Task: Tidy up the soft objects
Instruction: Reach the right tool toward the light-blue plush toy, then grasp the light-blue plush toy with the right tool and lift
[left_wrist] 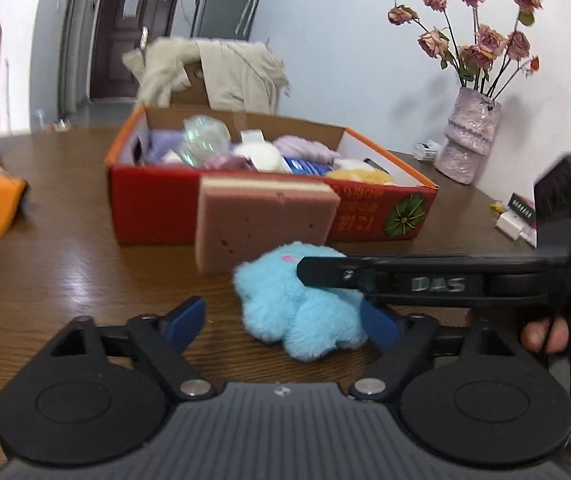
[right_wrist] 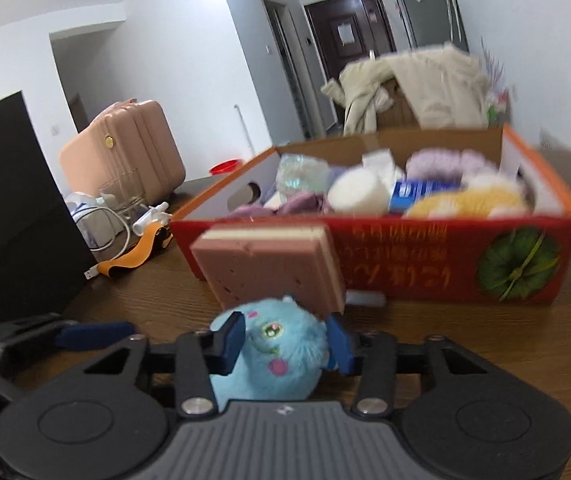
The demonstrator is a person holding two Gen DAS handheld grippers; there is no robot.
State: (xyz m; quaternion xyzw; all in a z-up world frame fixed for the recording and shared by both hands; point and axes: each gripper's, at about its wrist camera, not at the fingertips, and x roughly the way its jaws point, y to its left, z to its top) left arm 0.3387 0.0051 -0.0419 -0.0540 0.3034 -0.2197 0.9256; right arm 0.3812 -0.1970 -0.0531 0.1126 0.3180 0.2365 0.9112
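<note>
A fluffy blue plush toy lies on the brown table, just in front of a pink sponge that stands on edge against a red cardboard box. The box holds several soft things. My right gripper is shut on the blue plush toy, its blue pads pressing both sides; it reaches in from the right in the left wrist view. My left gripper is open, its fingers spread wide near the toy. The sponge and the box also show in the right wrist view.
A pink vase of dried roses stands at the back right. An orange strap, cables and a glass lie left of the box beside a black block. Small white items sit at the right edge.
</note>
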